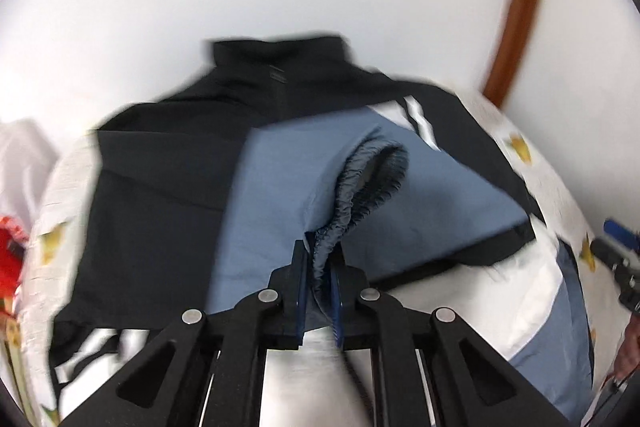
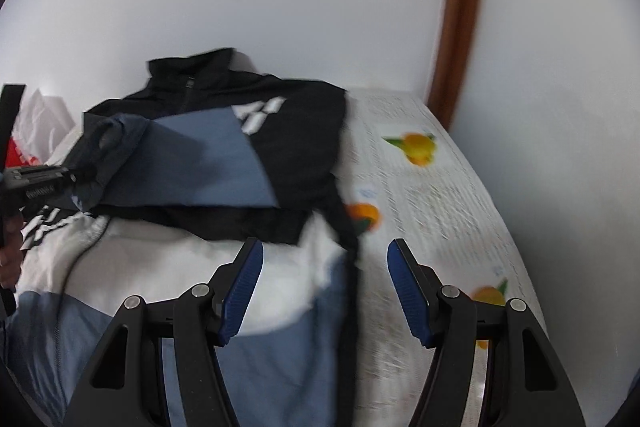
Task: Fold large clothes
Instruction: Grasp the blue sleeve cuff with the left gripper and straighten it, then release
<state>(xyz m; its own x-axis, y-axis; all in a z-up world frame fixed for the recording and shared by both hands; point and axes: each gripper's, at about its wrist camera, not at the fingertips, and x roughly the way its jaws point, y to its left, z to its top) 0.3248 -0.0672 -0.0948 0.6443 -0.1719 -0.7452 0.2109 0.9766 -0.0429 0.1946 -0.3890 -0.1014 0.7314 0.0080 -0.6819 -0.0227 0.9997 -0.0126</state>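
A large jacket (image 1: 168,187) in black, blue and white lies on the table, collar toward the wall; it also shows in the right wrist view (image 2: 296,147). Its blue sleeve (image 1: 280,195) is folded across the chest. My left gripper (image 1: 320,259) is shut on the sleeve's elastic cuff (image 1: 360,187), just above the jacket; it appears at the left edge of the right wrist view (image 2: 76,179). My right gripper (image 2: 324,287) is open and empty over the jacket's right hem, and its tip shows at the right of the left wrist view (image 1: 616,239).
The table wears a white cloth with orange fruit prints (image 2: 420,147). A white wall stands close behind, with a brown wooden strip (image 2: 460,27) at right. White and red items (image 1: 16,227) lie at the table's left end.
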